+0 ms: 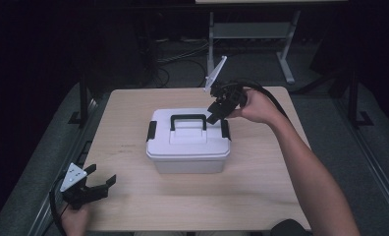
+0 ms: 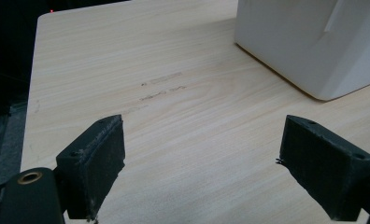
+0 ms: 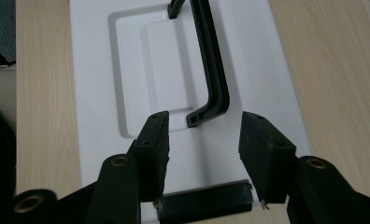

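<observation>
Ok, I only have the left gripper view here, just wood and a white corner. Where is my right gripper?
Observer: The right gripper hangs over the right end of the white plastic box, just above the lid.
Operator: Is it holding anything?
Observer: No, its jaws stand open with nothing pressed between them.
Operator: What is under it?
Observer: The black latch on that end of the box sits right below the jaws.
Operator: Anything else close by?
Observer: One end of the black carry handle on the lid lies just ahead of the jaws.
</observation>
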Demonstrator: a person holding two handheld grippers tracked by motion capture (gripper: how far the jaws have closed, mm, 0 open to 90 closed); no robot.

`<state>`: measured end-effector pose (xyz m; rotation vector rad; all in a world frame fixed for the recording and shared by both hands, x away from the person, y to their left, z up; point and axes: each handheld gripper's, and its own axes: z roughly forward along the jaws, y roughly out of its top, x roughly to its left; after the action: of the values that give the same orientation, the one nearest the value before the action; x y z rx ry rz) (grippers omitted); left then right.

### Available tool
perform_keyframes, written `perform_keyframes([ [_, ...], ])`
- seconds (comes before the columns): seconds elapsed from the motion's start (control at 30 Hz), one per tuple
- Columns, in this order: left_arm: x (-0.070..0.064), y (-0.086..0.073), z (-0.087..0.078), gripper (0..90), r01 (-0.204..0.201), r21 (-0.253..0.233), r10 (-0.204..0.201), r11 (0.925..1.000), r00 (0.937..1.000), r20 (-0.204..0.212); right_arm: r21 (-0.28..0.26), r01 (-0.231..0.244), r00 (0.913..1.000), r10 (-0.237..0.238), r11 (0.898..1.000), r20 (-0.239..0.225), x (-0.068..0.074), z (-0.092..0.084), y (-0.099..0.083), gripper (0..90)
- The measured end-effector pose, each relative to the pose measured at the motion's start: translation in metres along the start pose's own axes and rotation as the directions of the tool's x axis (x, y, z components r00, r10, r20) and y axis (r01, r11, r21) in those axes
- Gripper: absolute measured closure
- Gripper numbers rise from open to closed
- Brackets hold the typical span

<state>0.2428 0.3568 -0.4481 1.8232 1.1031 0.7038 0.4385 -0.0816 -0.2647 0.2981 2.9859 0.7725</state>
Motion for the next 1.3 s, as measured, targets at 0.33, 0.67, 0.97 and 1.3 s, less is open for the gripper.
perform_keyframes([
  [0.33, 0.0, 0.0, 0.0, 13.4, 0.001, 0.001, -0.001, 1.0, 1.0, -0.002, -0.001, -0.027, 0.9996, 0.027, 1.0, 0.008, 0.0, -0.003, -0.016, 50.2],
  [0.67, -0.001, 0.0, 0.001, 13.4, -0.007, 0.007, 0.007, 1.0, 1.0, 0.002, -0.004, -0.05, 0.9986, 0.051, 0.999, 0.013, -0.001, -0.005, -0.034, 48.0],
  [0.97, -0.002, 0.0, 0.001, 13.4, -0.012, 0.009, 0.012, 0.9999, 0.9999, 0.003, -0.013, -0.077, 0.9966, 0.078, 0.997, 0.026, -0.001, -0.009, -0.049, 46.6],
  [1.3, -0.003, 0.0, 0.002, 13.4, -0.014, 0.008, 0.014, 0.9999, 0.9999, 0.005, -0.02, -0.103, 0.994, 0.103, 0.995, 0.035, 0.0, -0.011, -0.067, 44.8],
])
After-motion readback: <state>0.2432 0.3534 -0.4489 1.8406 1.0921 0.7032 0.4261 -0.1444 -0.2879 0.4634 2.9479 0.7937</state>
